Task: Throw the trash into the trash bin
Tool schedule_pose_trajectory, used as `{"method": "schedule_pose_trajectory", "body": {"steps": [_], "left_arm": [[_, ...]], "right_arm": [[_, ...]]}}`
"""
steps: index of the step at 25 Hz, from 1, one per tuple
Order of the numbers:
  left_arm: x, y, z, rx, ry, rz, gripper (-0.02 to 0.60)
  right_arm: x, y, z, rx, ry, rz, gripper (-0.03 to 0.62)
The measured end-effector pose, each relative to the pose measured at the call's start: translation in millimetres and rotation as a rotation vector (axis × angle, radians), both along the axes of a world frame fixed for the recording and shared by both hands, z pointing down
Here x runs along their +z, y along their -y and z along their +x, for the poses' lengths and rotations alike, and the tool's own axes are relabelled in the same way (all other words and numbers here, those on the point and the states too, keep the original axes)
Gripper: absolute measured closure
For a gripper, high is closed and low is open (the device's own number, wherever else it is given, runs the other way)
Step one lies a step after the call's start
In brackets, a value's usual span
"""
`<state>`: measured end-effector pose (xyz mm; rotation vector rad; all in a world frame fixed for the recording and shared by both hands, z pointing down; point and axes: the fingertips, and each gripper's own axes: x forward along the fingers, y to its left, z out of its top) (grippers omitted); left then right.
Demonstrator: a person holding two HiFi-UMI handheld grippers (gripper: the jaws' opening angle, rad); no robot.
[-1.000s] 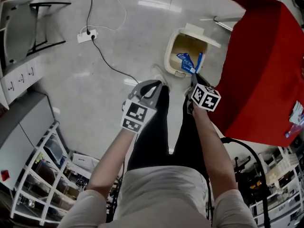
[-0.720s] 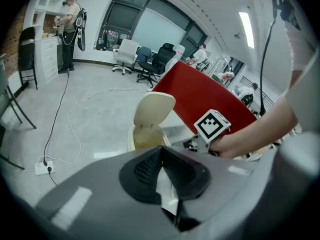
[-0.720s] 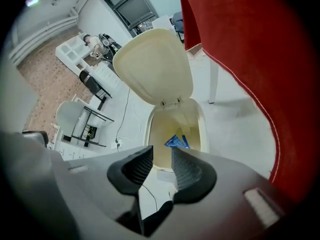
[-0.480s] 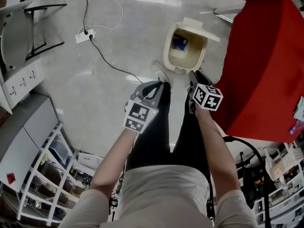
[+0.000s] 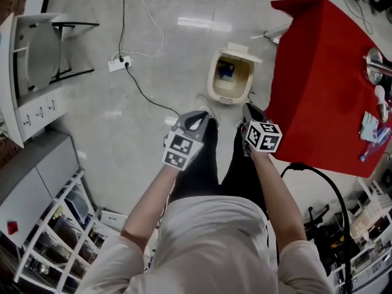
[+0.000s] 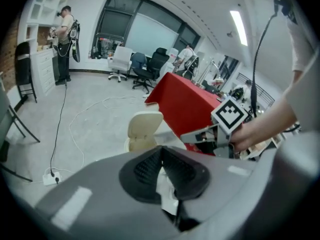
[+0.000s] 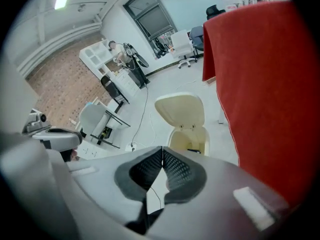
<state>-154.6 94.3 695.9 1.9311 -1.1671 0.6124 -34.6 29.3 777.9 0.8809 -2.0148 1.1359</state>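
Observation:
The cream trash bin (image 5: 231, 77) stands on the floor with its lid up, and a blue wrapper (image 5: 226, 70) lies inside it. It also shows in the left gripper view (image 6: 142, 131) and the right gripper view (image 7: 187, 129). My right gripper (image 5: 248, 114) hovers short of the bin; its jaws have just been closing and are shut with nothing between them (image 7: 162, 149). My left gripper (image 5: 195, 117) is beside it over my legs, pads meeting at the tips (image 6: 160, 148). Something white shows through the gap behind them; I cannot tell what it is.
A table with a red cloth (image 5: 324, 84) stands right of the bin, with small items (image 5: 370, 127) on it. A power strip with cables (image 5: 119, 62) lies on the floor at left, near a chair (image 5: 43, 51). White shelving (image 5: 55, 225) is at lower left.
One second ago my right gripper held the blue wrapper over the bin; it let go and the wrapper dropped in. Both grippers have since risen and drawn back from the bin.

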Motion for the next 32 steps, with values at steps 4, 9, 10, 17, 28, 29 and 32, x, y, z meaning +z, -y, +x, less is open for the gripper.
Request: {"method": "schedule_pose_trajectory", "body": {"steps": [4,9,10,17,28,29,32], "left_arm": [[-40.8,1.2,4.9,0.032,0.003,0.037,0.578],[-93.7,-7.2,13.3,0.04,-0.02,0.071,0.577],[-101.4,-7.8,14.1,0.033,-0.024,0.089,0.577],[-142.6,-16.7,13.4,0.043,-0.041,0.122,0.578],[-176.2,-36.7,20.1,0.13,-0.043,0.145,0.577],[-179.3,-35.9,21.8,0.14,-0.046,0.153,0.577],[-185.9,-31.9,35.4,0.19,-0.055,0.164,0.577]], "right_arm": [[-52.4,5.5,-3.5,-0.029,0.063,0.044,0.592],[-112.6,-7.7,3.6,-0.081,0.1,0.083,0.592],[-122.7,-10.9,5.5,-0.095,0.105,0.092,0.592],[-176.7,-27.8,13.9,-0.174,0.131,0.152,0.592],[-228.7,-46.7,8.9,-0.177,0.14,0.222,0.592],[-233.3,-47.9,7.8,-0.184,0.146,0.229,0.592],[-242.4,-49.8,10.8,-0.2,0.159,0.247,0.592]]}}
